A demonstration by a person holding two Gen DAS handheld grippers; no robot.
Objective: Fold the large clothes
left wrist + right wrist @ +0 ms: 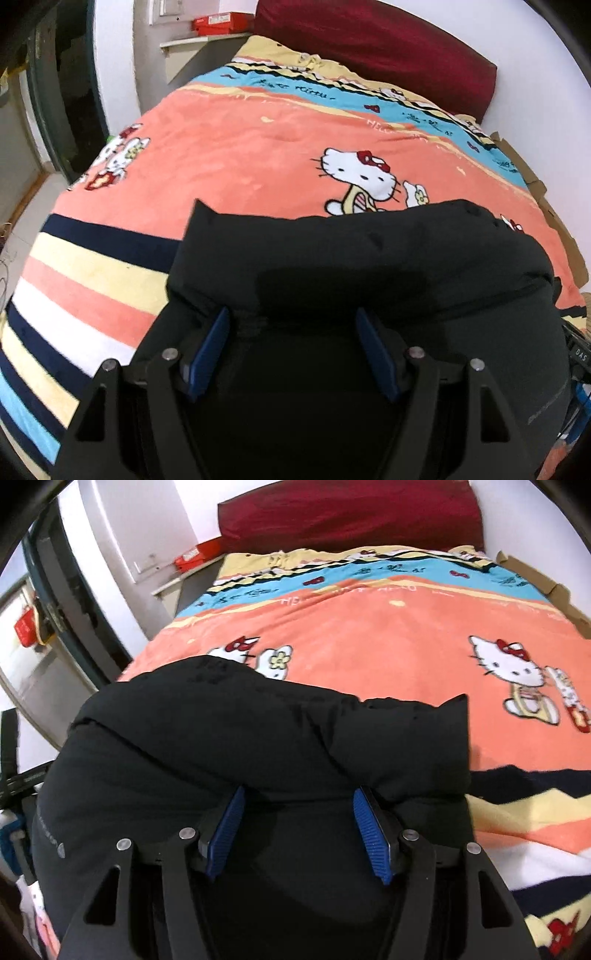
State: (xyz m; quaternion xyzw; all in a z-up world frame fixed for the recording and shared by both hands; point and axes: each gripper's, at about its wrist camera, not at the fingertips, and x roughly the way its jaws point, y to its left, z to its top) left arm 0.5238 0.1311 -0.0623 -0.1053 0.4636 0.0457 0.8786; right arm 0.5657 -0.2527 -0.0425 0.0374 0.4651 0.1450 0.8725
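Note:
A bulky black padded jacket (369,266) lies folded at the near edge of the bed, and it also shows in the right wrist view (240,746). My left gripper (293,317) is open, its blue pads (216,343) wide apart over the jacket's near edge, with fabric between them. My right gripper (299,795) is open too, its blue pads (371,830) spread over the jacket's near fold. The fingertips of both are partly buried under the fabric.
The bed is covered by an orange cartoon-cat blanket (240,147) with striped edge (81,280). A dark red pillow (373,48) lies at the head. A red box (221,22) sits on a shelf at left. Cardboard (554,221) lines the right side. A doorway (44,609) is left.

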